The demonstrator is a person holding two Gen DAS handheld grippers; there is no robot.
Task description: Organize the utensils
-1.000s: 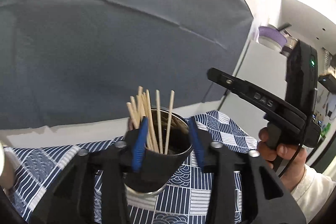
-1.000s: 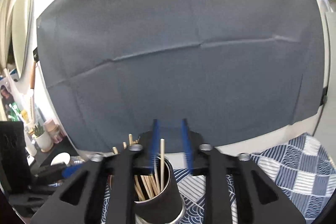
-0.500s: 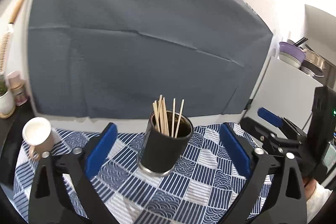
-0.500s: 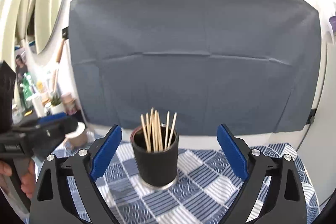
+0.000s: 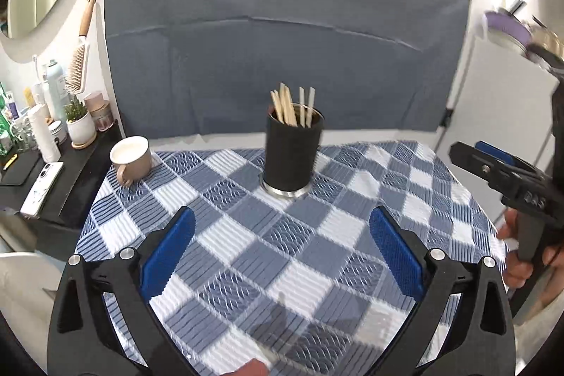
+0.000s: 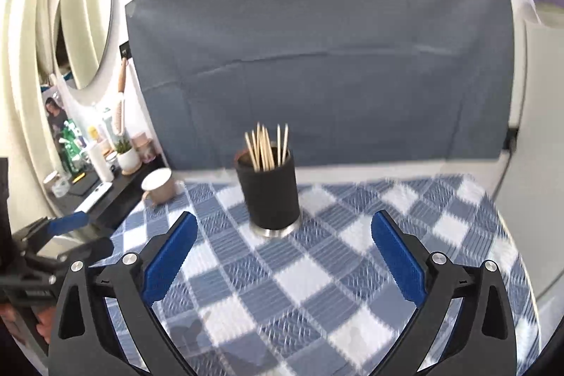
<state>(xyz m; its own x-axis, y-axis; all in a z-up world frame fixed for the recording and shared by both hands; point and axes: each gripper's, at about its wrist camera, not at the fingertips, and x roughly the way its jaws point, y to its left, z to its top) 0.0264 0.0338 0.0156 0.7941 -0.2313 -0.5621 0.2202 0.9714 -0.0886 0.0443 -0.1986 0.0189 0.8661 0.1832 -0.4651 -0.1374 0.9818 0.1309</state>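
Beige mug [image 5: 131, 154] sits on checked tablecloth [image 5: 317, 235].

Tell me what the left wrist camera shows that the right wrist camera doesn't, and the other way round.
Only the left wrist view shows the right gripper at its right edge, open, plus a white phone on the side shelf. Only the right wrist view shows the left gripper at its left edge, open. Both show the black holder of wooden sticks upright on the checked tablecloth, ungripped, the beige mug and the mirror.
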